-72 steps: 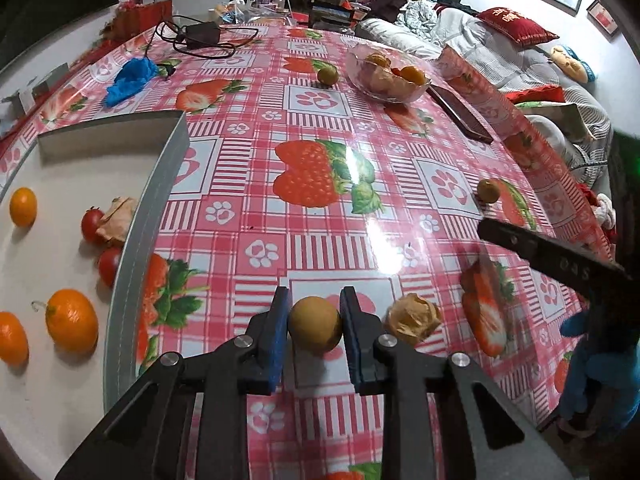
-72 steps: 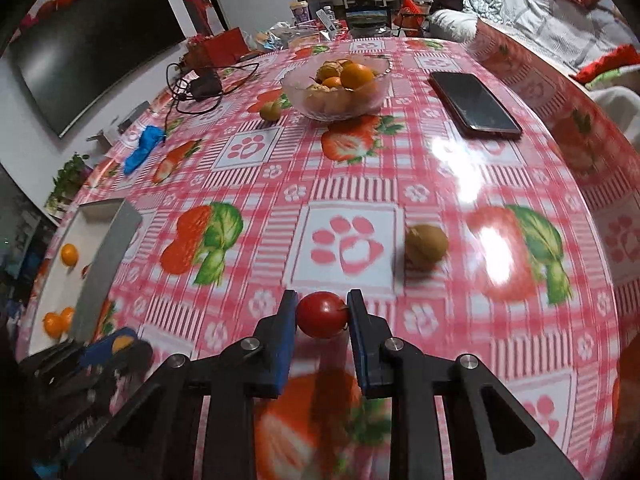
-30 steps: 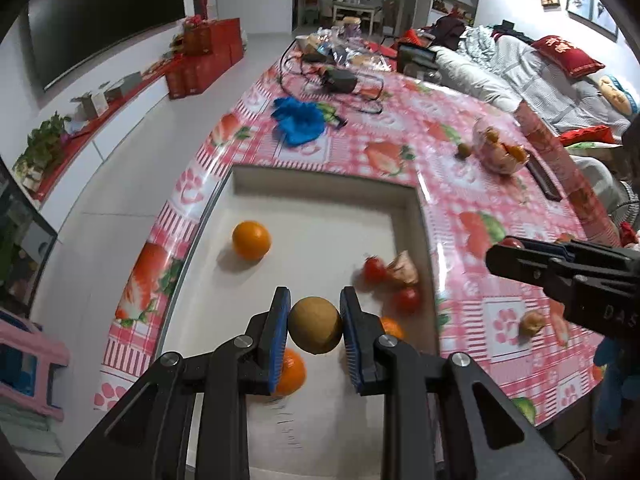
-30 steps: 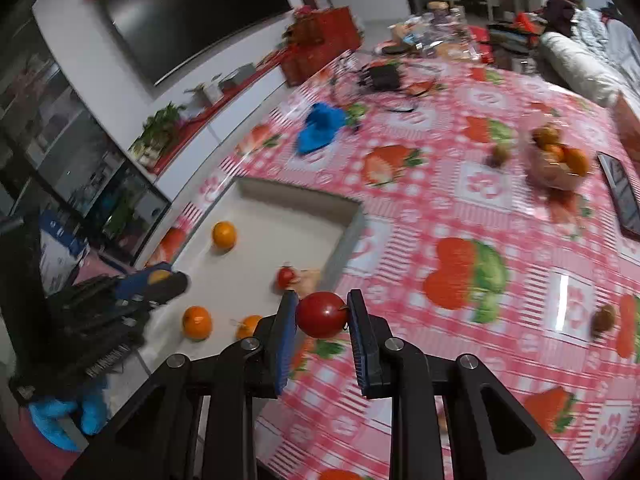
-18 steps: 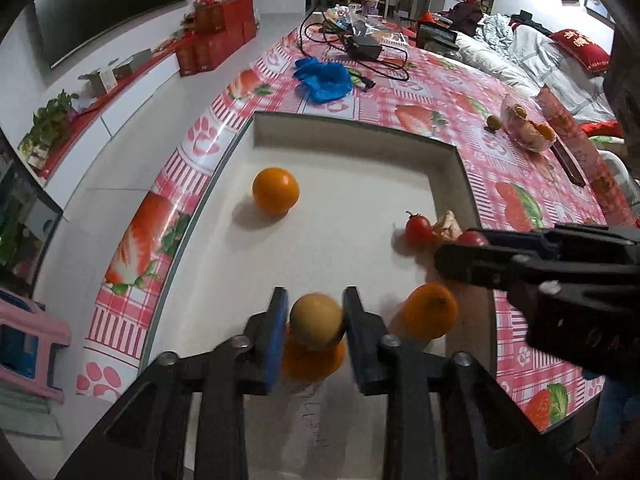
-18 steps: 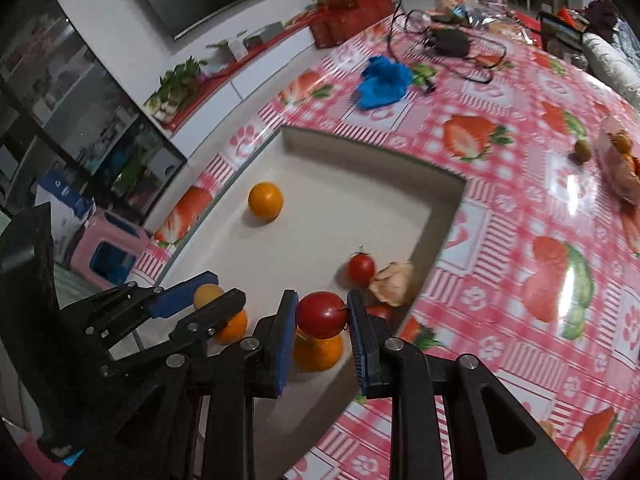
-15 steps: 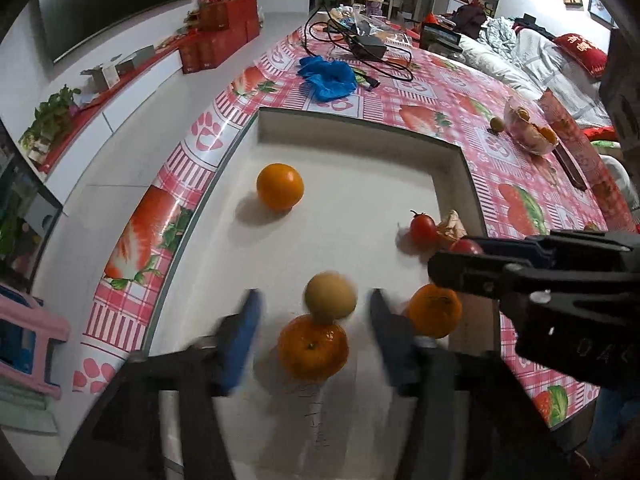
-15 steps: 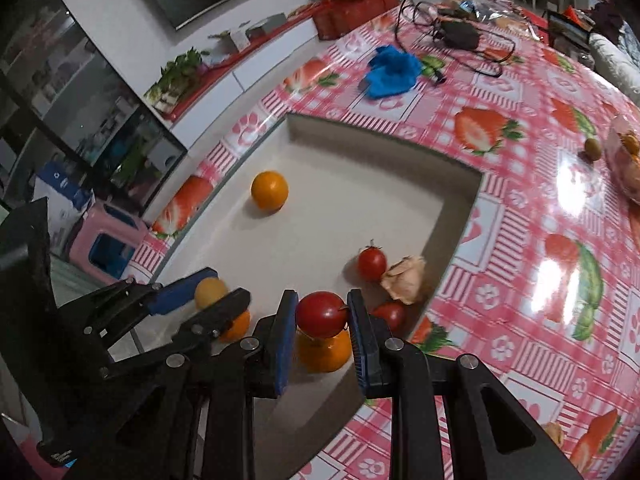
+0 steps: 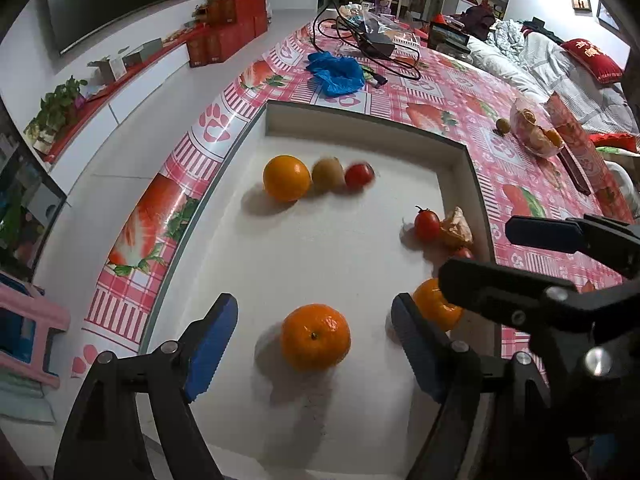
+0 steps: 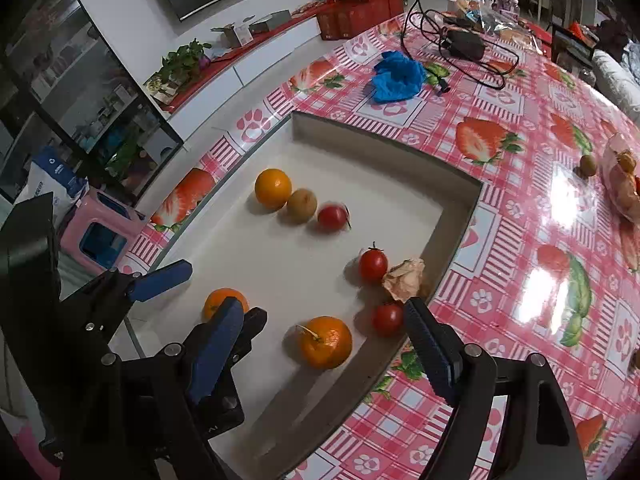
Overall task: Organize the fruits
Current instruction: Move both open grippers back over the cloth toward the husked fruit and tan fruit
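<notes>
Both tools hang over the white tray (image 9: 256, 432) with their blue-padded jaws spread wide and nothing between them: the left gripper (image 9: 314, 344) frames a tangerine (image 9: 315, 338) that lies on the tray floor below, and the right gripper (image 10: 324, 350) frames a second, stemmed tangerine (image 10: 326, 342) near the tray's near right corner. In the right wrist view the left gripper appears at the lower left, and behind its jaws sits that first tangerine, partly hidden. At the far left of the tray three fruits lie in a row, touching or nearly so: an orange (image 9: 286, 178), a brown kiwi-like fruit (image 9: 328, 173) just right of it, and a red tomato (image 9: 359, 175) that looks blurred in both views. Along the tray's right wall a stemmed tomato (image 10: 373, 265) rests against a crumpled tan husk (image 10: 404, 274), and another small tomato (image 10: 388, 319) sits just nearer, close to the wall. The tray stands on a table covered by a pink checked strawberry cloth (image 10: 532, 240). Farther off on that cloth lie a blue crumpled bag (image 10: 396, 76), a black cable with its adapter (image 10: 464, 44), and, at the far right, a clear bowl of fruit (image 9: 536, 134) with a small greenish fruit (image 9: 503, 125) just left of it.
</notes>
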Available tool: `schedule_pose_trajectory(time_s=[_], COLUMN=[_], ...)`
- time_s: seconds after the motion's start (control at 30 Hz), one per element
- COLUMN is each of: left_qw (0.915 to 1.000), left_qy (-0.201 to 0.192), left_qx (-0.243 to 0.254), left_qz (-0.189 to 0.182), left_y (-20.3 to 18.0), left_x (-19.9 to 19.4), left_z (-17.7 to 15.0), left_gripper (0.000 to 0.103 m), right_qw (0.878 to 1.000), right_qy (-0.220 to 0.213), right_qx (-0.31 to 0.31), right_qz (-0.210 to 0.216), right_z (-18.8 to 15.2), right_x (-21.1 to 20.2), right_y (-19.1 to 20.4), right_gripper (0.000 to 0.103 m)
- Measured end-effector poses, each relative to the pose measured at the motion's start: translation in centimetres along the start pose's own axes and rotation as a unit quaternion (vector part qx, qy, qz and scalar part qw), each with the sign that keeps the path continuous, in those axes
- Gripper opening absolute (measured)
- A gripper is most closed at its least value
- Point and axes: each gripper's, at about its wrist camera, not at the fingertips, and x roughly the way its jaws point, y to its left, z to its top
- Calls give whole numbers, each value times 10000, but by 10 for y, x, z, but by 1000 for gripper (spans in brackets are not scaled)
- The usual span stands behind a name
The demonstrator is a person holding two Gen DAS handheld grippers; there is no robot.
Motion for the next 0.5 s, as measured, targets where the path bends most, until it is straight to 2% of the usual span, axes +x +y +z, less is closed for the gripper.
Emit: schedule_pose_trajectory(time_s=[0.17, 0.33, 0.37, 0.4, 0.5], left_qw=[9999, 9994, 9992, 9990, 9977], left_qy=[-66, -187, -202, -214, -253], left_qx=[102, 301, 343, 402, 631], left_qz=[70, 43, 34, 13, -44], left_y=[-10, -35, -39, -46, -71], left_x=[-8, -19, -20, -22, -26], left_z=[2, 8, 9, 10, 11], left_gripper=[88, 90, 90, 90, 90], right_qw=[10000, 9991, 9988, 9981, 9961], right_qy=[-34, -129, -150, -207, -318], right_qx=[86, 352, 418, 508, 730], right_qz=[-31, -182, -215, -269, -380], right_z=[-6, -16, -18, -21, -30], right_x=[-12, -32, -36, -42, -58], right_y=[-10, -36, -42, -51, -73], right_gripper=[83, 84, 99, 103, 103])
